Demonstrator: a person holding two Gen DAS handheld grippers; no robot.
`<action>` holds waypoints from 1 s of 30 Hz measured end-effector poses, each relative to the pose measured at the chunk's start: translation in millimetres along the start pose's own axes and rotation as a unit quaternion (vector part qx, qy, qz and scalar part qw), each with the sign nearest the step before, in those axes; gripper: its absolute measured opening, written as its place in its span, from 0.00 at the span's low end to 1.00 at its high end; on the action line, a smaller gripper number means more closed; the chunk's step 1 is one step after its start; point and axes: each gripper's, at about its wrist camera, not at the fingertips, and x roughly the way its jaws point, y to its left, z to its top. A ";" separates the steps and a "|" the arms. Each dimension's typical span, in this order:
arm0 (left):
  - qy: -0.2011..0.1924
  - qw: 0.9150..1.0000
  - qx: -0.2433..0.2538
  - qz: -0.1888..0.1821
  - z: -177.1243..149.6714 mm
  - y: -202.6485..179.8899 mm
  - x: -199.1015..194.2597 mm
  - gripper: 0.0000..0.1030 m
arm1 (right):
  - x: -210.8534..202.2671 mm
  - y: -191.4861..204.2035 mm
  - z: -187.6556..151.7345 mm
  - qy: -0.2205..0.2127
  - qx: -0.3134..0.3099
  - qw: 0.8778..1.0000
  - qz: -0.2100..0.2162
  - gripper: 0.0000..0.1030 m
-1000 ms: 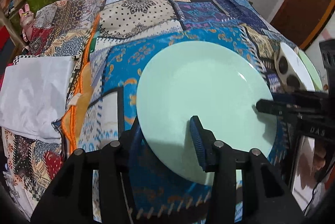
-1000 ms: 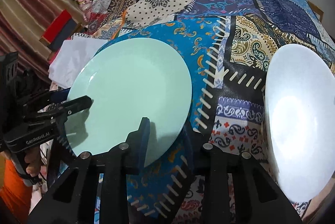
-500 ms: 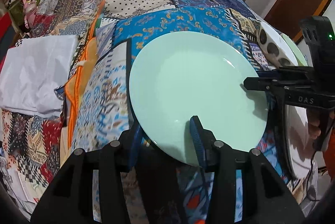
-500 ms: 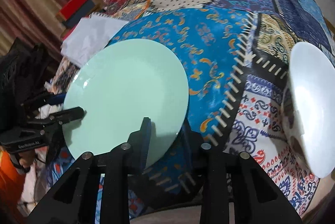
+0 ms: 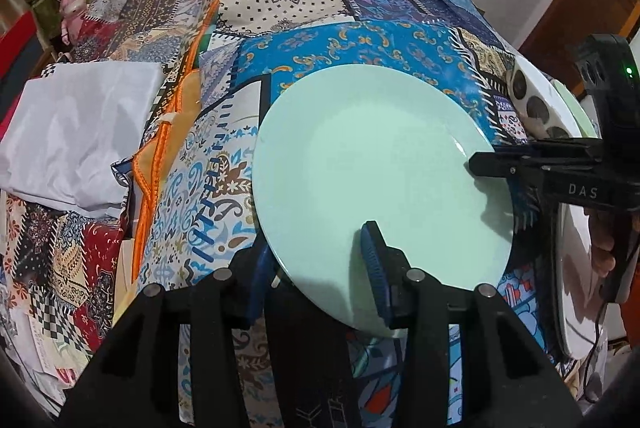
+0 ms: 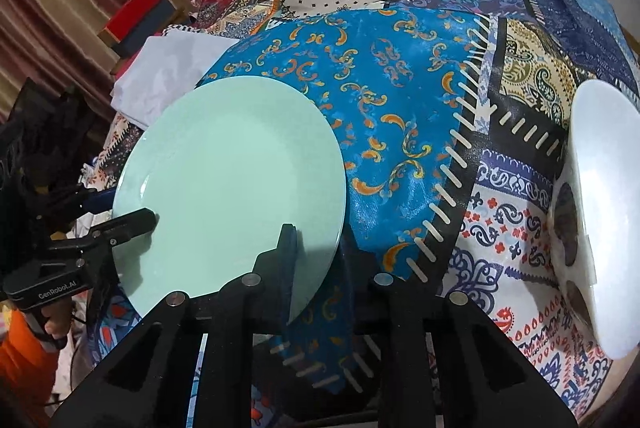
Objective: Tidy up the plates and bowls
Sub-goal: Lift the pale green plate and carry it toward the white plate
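A mint green plate (image 5: 372,172) is held above the patchwork cloth (image 5: 360,40) by both grippers. My left gripper (image 5: 316,268) is shut on its near rim, one finger above and one below. My right gripper (image 6: 316,260) is shut on the opposite rim of the same plate (image 6: 232,180). The right gripper also shows in the left wrist view (image 5: 532,168), and the left gripper in the right wrist view (image 6: 100,232). A white plate (image 6: 604,212) rests on a spotted bowl (image 6: 566,216) at the right.
A folded white cloth (image 5: 76,132) lies on the left of the table. Boxes and clutter (image 6: 140,12) stand beyond the left edge. A wooden door (image 5: 588,0) is at the far right. A pale green plate edge (image 5: 576,108) lies behind the spotted bowl (image 5: 532,100).
The green plate, held by both grippers, has risen off the cloth and moved toward the near edge. The white plate stack now sits farther to the right in view.
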 end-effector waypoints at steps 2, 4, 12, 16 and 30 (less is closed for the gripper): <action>-0.002 1.000 -0.009 0.005 0.7 0.2 -0.9 0.39 | -1.7 2.4 -1.6 -0.004 -0.004 1.000 -0.006 0.18; -0.006 1.000 -0.010 0.016 0.8 -1.6 -3.0 0.38 | -4.1 4.9 -4.0 -0.008 -0.005 1.000 -0.009 0.18; -0.028 0.999 0.011 0.030 -6.6 -17.6 -24.8 0.38 | -22.8 5.3 -16.1 -0.027 0.004 1.000 -0.006 0.18; -0.036 0.999 0.008 0.026 -7.2 -25.0 -39.0 0.38 | -37.8 8.2 -20.8 -0.041 0.001 0.999 -0.010 0.18; -0.081 0.996 0.029 0.015 -9.9 -70.1 -97.0 0.38 | -102.7 7.8 -39.2 -0.098 0.009 0.995 -0.015 0.18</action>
